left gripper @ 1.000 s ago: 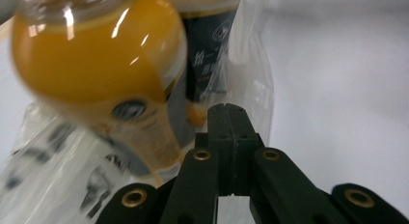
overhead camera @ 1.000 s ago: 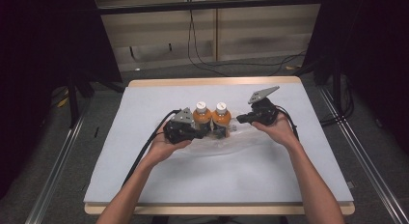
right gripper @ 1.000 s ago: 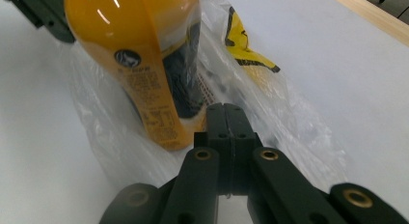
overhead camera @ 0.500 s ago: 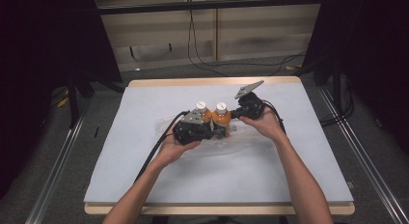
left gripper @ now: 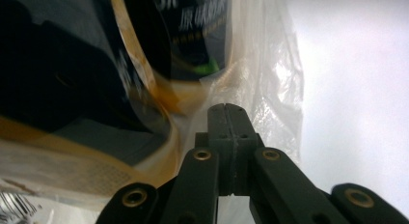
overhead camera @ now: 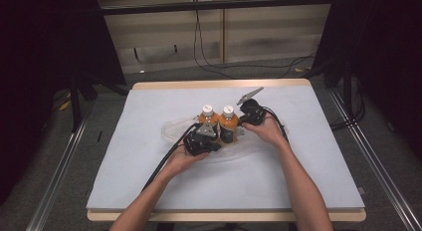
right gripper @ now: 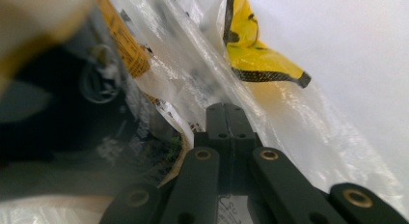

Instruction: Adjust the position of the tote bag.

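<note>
my left claw (left gripper: 225,110) clenched, empty | my right claw (right gripper: 225,109) clenched, empty | bottles (overhead camera: 219,122) in plastic bag (left gripper: 270,74) at 11 o'clock of both

Recording lab; black curtains (overhead camera: 45,66), floor cables (overhead camera: 249,66), padded table (overhead camera: 149,141)

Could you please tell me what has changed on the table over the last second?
Both hands closed in: the left gripper and right gripper moved from either side up against the two orange bottles and the clear plastic bag. Both jaws stayed shut; the bottles stayed upright in place.
</note>
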Available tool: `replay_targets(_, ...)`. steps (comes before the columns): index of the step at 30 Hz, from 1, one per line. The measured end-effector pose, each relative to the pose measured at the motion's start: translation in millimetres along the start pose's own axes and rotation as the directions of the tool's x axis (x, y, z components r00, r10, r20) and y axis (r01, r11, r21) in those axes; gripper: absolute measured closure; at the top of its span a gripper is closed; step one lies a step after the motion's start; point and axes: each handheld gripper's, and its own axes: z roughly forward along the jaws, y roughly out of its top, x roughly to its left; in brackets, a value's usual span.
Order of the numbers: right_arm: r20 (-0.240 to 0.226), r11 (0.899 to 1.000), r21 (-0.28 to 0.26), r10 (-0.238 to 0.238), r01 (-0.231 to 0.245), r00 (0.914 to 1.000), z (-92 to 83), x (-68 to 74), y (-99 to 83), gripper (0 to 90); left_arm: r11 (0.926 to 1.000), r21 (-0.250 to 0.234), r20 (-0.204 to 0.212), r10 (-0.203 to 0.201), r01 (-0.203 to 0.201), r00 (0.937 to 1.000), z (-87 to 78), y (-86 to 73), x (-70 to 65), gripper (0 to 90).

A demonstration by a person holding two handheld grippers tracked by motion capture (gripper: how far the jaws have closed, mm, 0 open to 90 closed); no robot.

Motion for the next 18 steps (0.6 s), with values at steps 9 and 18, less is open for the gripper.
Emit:
replay_targets(9, -0.024, 0.998, 0.052, 0.027, -0.026, 0.9993, 18.3, -4.7, -4.0, 90.0, 0.9986, 0.045, 0.008, 0.027, -0.027, 0.9996, 4.5, -5.2, -7.3, 90.0)
replay_targets(18, 0.031, 0.996, 0.071, 0.048, -0.05, 0.9984, 22.2, -8.3, 4.5, 90.0, 0.999, 0.039, 0.065, 0.021, -0.023, 0.9976, 2.4, -8.8, -9.1, 90.0)
